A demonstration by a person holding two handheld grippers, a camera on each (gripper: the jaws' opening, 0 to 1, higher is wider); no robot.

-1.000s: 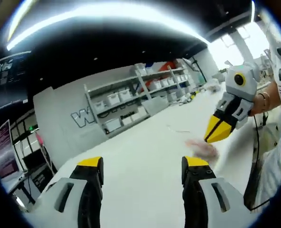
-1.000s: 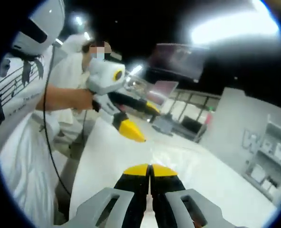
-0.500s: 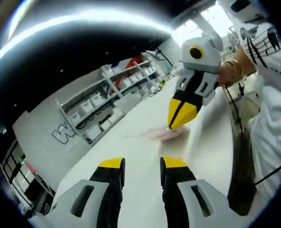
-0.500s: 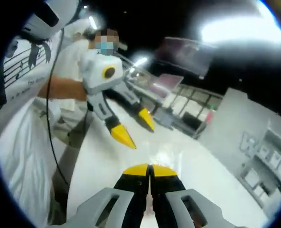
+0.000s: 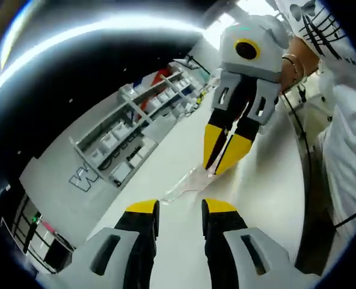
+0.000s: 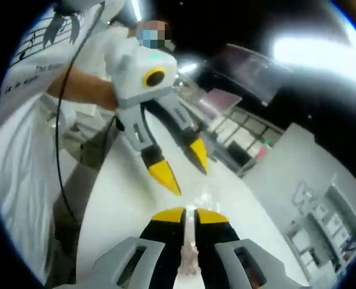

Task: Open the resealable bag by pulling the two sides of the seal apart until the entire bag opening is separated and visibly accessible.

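1. Left gripper [image 5: 174, 208]: yellow-tipped fingers [image 5: 143, 208] apart, nothing between them, poised just short of the resealable bag.
2. Right gripper [image 6: 188, 214]: fingers [image 6: 167, 214] nearly together, a narrow gap between the tips; a strip of thin clear film runs down that gap, so they appear clamped on the bag's edge. In the left gripper view this gripper [image 5: 221, 161] comes down from above with its tips meeting at the bag's far end.
3. Resealable bag [image 5: 187, 182]: clear, with a faint pink tint, lying low over the white counter [image 5: 268, 180] between the two grippers. Contents cannot be made out. Whether any of the seal has parted cannot be told.
4. Step in hand, as judged: bringing the left fingers onto the opposite lip of the seal. To do it well, take one layer of film only, close to the zip line and opposite the right gripper's hold, then draw the two sides apart steadily along the whole opening. Pinching both layers together would keep the seal closed.
5. Shelving [image 5: 139, 129] beyond the counter: several tiers carrying pale storage bins [image 5: 113, 142]; what they hold is too small to tell.
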